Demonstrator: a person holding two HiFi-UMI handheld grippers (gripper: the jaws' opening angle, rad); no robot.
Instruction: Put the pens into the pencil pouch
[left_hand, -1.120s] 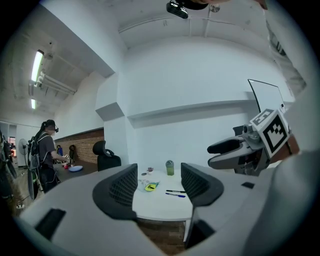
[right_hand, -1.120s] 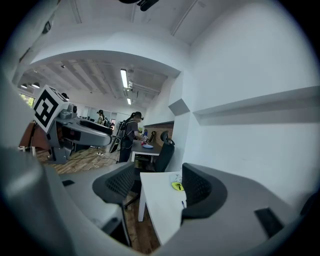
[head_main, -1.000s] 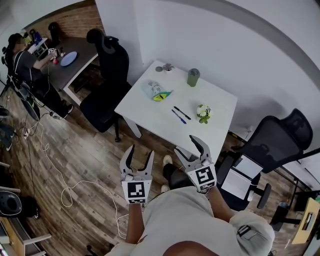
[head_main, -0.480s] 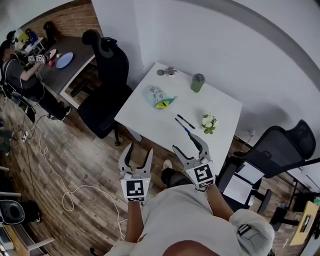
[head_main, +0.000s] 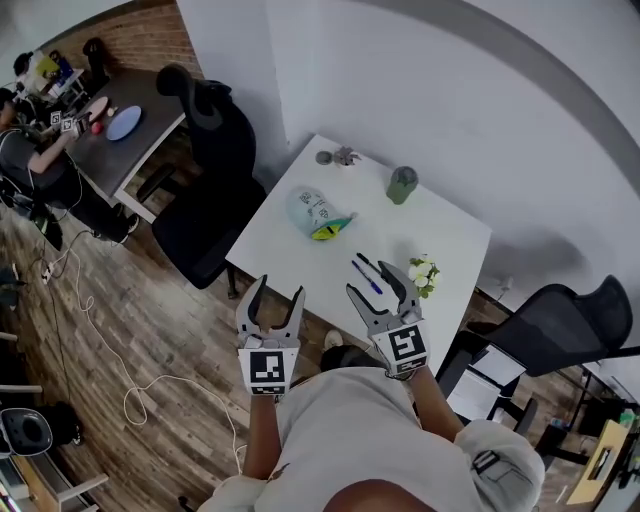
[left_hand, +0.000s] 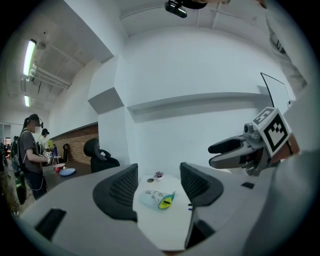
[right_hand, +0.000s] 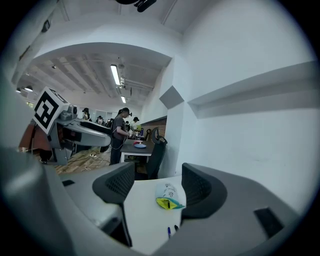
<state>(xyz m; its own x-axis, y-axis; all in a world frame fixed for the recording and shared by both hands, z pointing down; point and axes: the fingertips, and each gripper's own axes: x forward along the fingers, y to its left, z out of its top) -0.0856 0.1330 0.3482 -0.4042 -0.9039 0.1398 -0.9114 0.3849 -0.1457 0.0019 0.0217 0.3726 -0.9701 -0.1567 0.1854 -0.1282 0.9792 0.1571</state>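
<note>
We hold the left gripper (head_main: 277, 295) and the right gripper (head_main: 375, 283) side by side by the near edge of the white table (head_main: 450, 235), both with jaws wide apart and nothing between them. A blue pen (head_main: 366, 277) and a black pen (head_main: 369, 264) lie parallel just ahead of the right gripper, their long axes running diagonally from upper left to lower right in the head view. The pencil pouch (head_main: 318, 213) lies beyond them on the table, its yellow-green end pointing toward the pens.

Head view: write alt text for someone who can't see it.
The left gripper and right gripper hover open and empty before a white table holding a pencil pouch, two pens, a green cup and flowers.
</note>
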